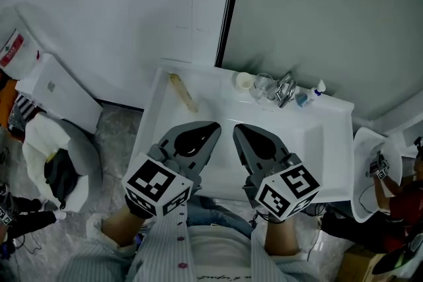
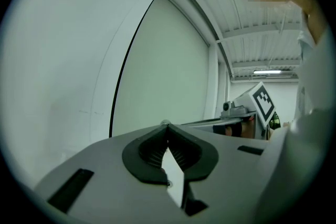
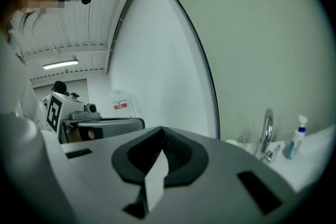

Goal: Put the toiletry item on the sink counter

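Note:
A tan, stick-shaped toiletry item [image 1: 183, 92] lies on the back left of the white sink counter [image 1: 330, 142]. My left gripper [image 1: 213, 127] and right gripper [image 1: 238, 129] hang side by side above the counter's front half, short of the item and apart from it. The left gripper [image 2: 167, 126] has its jaws together at the tip with nothing between them. The right gripper [image 3: 161, 129] is shut too and holds nothing. Each gripper view looks at the wall and does not show the tan item.
Along the counter's back stand two cups [image 1: 254, 82], a chrome faucet [image 1: 285, 89] [image 3: 266, 134] and a small blue spray bottle [image 1: 310, 97] [image 3: 294, 139]. A toilet [image 1: 59, 142] is at the left on the floor, a white fixture [image 1: 370, 168] at the right.

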A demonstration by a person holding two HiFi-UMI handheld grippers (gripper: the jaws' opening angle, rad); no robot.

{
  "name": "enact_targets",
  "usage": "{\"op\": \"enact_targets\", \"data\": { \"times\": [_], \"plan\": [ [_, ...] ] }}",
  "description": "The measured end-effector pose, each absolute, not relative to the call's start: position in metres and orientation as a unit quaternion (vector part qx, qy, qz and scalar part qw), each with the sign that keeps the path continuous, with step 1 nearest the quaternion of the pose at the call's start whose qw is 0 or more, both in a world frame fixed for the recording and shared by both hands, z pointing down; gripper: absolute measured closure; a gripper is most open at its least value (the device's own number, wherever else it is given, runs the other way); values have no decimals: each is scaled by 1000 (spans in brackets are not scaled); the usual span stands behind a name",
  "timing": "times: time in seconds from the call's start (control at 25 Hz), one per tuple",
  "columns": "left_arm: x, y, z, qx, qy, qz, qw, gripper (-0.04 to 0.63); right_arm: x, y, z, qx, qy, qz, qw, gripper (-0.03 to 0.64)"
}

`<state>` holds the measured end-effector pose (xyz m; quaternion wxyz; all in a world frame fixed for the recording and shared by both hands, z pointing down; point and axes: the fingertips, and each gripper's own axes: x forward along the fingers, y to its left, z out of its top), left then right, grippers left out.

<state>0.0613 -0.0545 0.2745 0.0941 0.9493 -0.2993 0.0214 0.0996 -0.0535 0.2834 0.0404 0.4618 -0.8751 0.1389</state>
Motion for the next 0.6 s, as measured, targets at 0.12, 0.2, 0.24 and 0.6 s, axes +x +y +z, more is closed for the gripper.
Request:
{"op": "enact_targets", "data": {
  "times": [0.12,0.2,0.24,0.6],
  "plan": [
    [67,-49,268,952,-298,20,68,578,104,-48,286,464,-874,133,51,606],
    [70,-47,266,953,-297,20,59,578,105,-47,287,462,-876,132,53,606],
    [71,-47,265,953,-296,20,55,578,105,-47,287,461,-876,131,54,606],
    [75,-49,265,956,-290,34,33,578,109,-49,286,457,-878,129,53,607]
  ]
}}
